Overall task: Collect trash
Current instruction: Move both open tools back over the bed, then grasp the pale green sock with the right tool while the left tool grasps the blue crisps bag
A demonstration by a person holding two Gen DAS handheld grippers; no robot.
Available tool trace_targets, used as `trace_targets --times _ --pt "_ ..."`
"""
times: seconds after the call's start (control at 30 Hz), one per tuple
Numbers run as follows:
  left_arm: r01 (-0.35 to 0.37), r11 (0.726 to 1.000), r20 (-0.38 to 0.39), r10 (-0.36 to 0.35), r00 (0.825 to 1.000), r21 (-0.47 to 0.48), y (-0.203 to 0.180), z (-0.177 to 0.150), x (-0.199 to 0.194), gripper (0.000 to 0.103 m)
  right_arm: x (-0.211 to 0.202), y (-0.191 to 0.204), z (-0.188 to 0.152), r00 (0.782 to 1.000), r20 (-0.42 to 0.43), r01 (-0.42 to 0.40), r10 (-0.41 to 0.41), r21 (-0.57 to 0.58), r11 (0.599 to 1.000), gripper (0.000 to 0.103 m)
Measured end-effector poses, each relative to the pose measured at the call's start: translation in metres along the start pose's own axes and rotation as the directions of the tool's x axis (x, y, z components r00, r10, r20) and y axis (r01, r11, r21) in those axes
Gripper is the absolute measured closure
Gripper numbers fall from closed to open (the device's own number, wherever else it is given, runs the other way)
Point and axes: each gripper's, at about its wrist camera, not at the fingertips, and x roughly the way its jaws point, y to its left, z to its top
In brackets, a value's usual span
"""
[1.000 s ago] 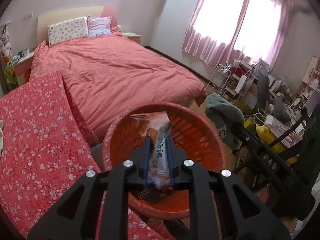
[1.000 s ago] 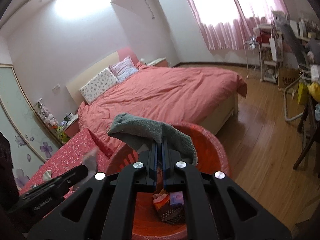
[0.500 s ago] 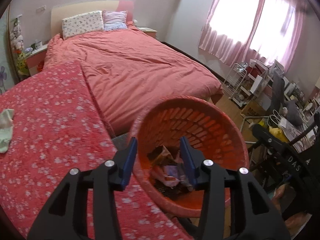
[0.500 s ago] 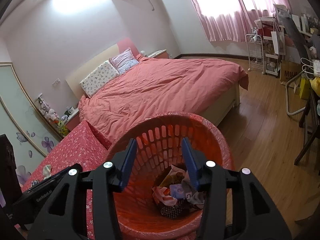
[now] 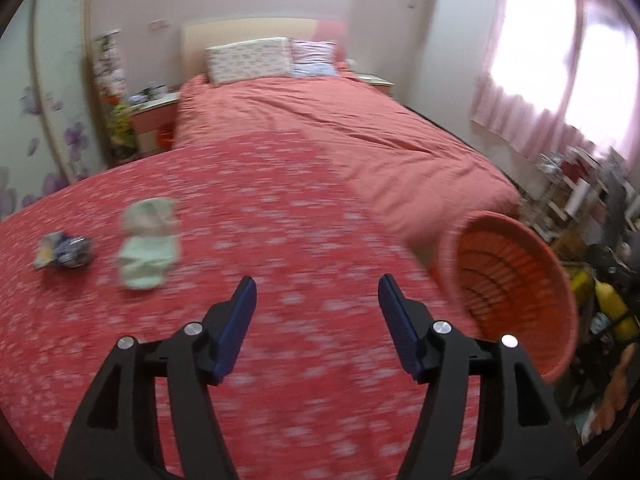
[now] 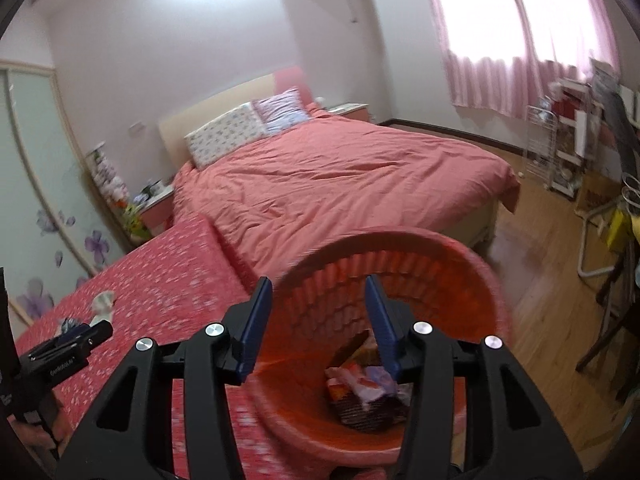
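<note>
I am aiming my empty, wide-apart left tongs (image 5: 316,312) at the soft, light pale cloth (image 5: 148,242) at middle left, pinching its bunched middle, while my right tongs (image 6: 318,316), also apart, are hovering over the orange basket (image 6: 472,276).

basket (image 6: 420,280) ahead of right fingers (image 6: 256,320), wrappers (image 6: 364,396) inside | cloth (image 5: 148,236), wrapper (image 5: 66,250) left of left fingers (image 5: 236,324)

So the table (image 5: 304,208) has a red cloth with a small white flower print. On it, off to the left, there's a crumpled pale green cloth (image 5: 148,244), and near it a small bluish wrapper (image 5: 64,250).
</note>
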Motion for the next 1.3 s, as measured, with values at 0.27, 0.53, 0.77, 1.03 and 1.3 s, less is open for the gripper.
trace_targets --times 0.27,0.53,0.77,1.03,1.3 --pt "-0.156 0.981 0.013 0.158 0.987 -0.115 0.109 -0.013 -0.025 0.031 0.018 0.102 -0.012 0.99 -0.065 -0.136 0.127 -0.158 0.978 0.054" --pt "-0.273 0.935 0.002 0.281 0.96 -0.226 0.21 -0.034 -0.051 0.029 0.047 0.203 -0.036 0.955 -0.157 -0.285 0.251 -0.262 0.922 0.054" --pt "-0.3 0.899 0.003 0.317 0.948 -0.319 0.269 -0.048 -0.066 0.024 0.085 0.281 -0.06 0.918 -0.262 -0.373 0.297 -0.321 0.87 0.055" --pt "-0.29 0.88 -0.014 0.308 0.951 -0.375 0.305 -0.059 -0.07 0.024 0.121 0.338 -0.086 0.909 -0.332 -0.377 0.251 -0.404 0.833 0.068" --pt "-0.269 0.881 -0.021 0.283 0.959 -0.389 0.309 -0.063 -0.065 0.023 0.14 0.342 -0.099 0.901 -0.392 -0.351 0.184 -0.411 0.842 0.076"
